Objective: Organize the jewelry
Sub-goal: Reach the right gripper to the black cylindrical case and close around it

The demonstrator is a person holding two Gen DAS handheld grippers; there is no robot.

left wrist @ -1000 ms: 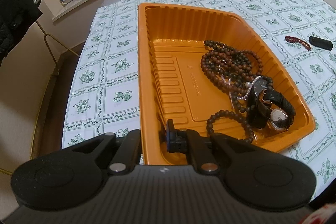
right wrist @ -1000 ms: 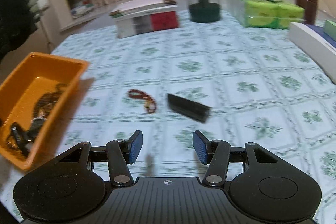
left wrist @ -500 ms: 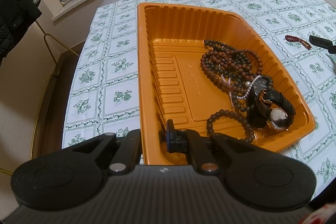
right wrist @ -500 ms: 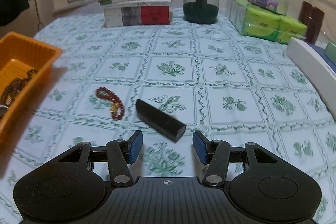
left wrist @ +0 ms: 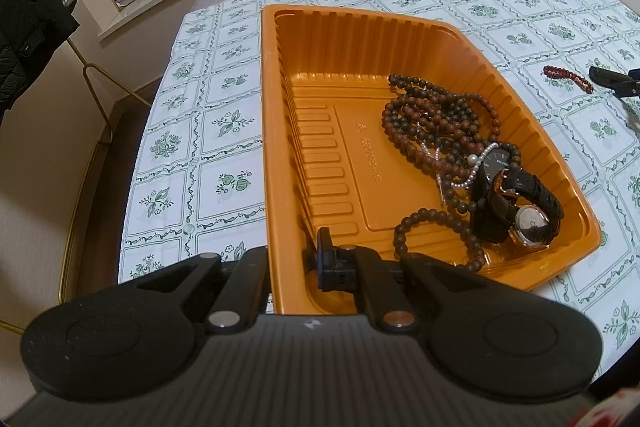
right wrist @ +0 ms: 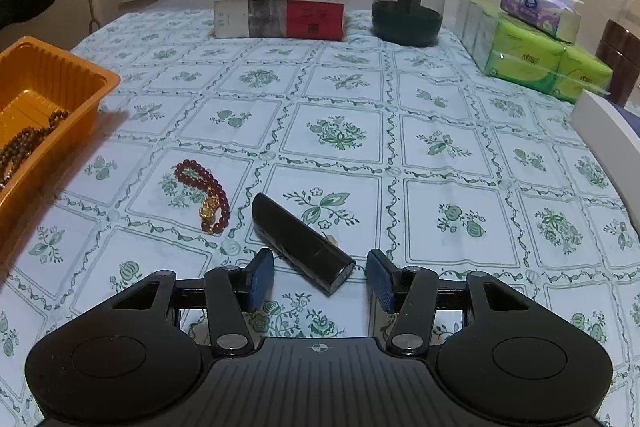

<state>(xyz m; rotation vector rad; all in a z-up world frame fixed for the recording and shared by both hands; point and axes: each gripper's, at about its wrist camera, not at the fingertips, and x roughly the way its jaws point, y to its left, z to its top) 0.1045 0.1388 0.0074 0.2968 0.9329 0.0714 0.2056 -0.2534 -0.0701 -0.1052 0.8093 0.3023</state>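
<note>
On the green-flowered tablecloth (right wrist: 344, 83) my right gripper (right wrist: 320, 277) stands with jaws spread around the near end of one black case (right wrist: 302, 243), pads clear of it, one red bead bracelet (right wrist: 204, 193) just beside. My left gripper (left wrist: 296, 263) is pinched on the near wall of one orange tray (left wrist: 320, 39) holding two watches (left wrist: 516, 203) and tangled brown bead strands (left wrist: 432, 119), count unclear. Book-spine (right wrist: 280, 19) and tissue-pack (right wrist: 540, 61) lettering is illegible.
</note>
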